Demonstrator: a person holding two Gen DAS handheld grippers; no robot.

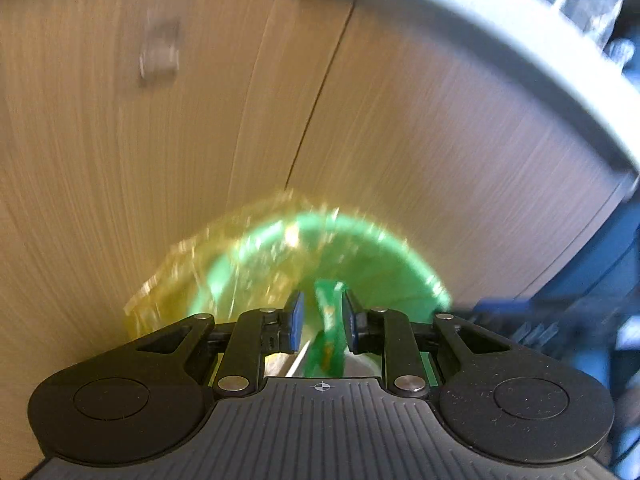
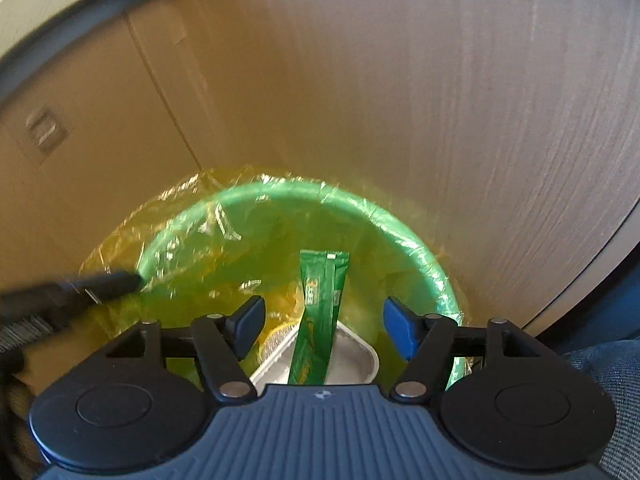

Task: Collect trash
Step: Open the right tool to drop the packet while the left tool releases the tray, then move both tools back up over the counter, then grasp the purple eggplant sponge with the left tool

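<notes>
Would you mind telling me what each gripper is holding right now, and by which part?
Nothing: the right gripper stands open above the green sachet lying in the bin; the left gripper's pads touch nothing either.

Your bin (image 2: 280,196) stands before the cabinet (image 2: 400,80); in it, a wrapper (image 2: 320,304) lies on a foil tray (image 2: 352,360).

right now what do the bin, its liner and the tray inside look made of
Bin: smooth green plastic, going by its even moulded rim.
Liner: thin clear yellowish film, crinkled, with bright glints.
Tray: probably aluminium foil, silver and matte with a pressed rim.
Wrapper: glossy printed green film, likely plastic, standing in the tray.
</notes>
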